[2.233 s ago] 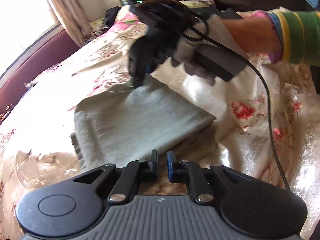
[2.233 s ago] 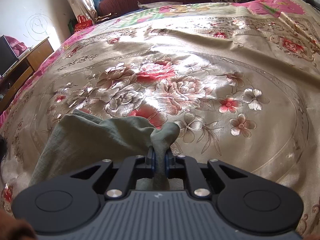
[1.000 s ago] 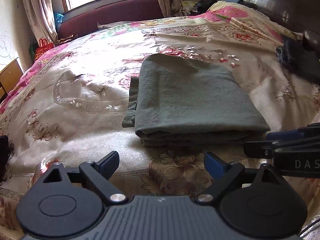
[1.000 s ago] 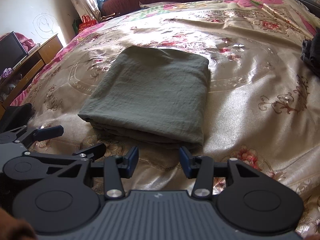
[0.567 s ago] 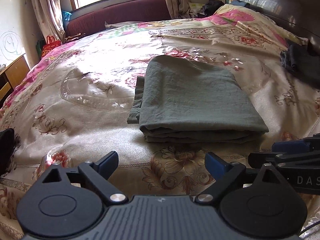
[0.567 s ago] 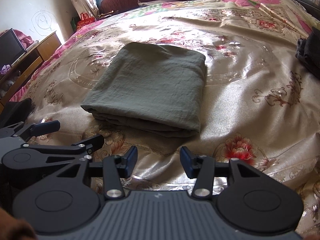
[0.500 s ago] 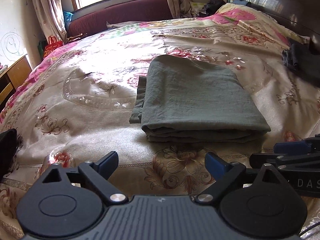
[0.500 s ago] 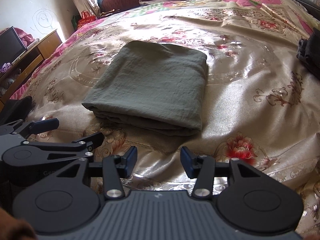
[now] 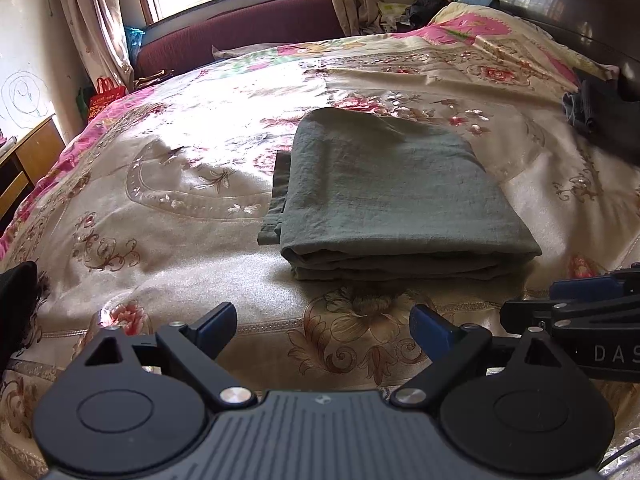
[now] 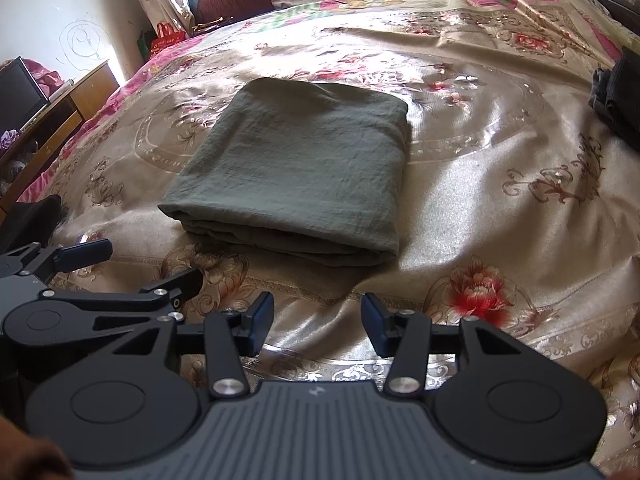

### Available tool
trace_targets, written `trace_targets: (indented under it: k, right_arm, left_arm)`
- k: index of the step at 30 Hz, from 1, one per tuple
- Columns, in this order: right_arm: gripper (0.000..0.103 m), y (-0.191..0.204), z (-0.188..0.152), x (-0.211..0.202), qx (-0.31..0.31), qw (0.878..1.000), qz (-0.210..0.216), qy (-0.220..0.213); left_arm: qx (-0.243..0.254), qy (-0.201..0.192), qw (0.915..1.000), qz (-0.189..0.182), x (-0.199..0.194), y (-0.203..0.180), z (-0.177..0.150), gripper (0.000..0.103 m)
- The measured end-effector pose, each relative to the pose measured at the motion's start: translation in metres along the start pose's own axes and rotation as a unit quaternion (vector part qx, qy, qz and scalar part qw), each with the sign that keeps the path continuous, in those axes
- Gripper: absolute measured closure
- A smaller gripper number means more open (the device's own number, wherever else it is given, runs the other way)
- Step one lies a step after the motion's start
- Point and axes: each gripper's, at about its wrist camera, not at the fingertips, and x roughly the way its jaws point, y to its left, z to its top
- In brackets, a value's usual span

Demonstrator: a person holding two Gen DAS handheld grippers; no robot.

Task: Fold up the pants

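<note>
The grey-green pants lie folded in a flat rectangular stack on the floral bedspread; they also show in the right wrist view. My left gripper is open and empty, held back from the stack's near edge. My right gripper is open and empty, also short of the near edge. The right gripper's fingers show at the right of the left wrist view. The left gripper's fingers show at the left of the right wrist view.
A pile of dark clothes lies at the bed's right side, also seen in the right wrist view. A dark cloth lies at the left edge. A maroon couch and a window stand behind; a wooden cabinet stands left.
Both grippers let go of the pants and drew back from the bed; the pants now lie folded. In the last half second the views hardly shift.
</note>
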Motion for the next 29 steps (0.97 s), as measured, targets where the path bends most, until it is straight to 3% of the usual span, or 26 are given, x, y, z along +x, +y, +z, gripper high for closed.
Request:
trace_targets:
  k: [29]
  right_arm:
    - [0.051,-0.0008,-0.002,0.002,0.002,1.0,0.001,0.007]
  left_arm:
    - [0.002,0.002,1.0,0.009,-0.0016,-0.0021,-0.0039,0.0]
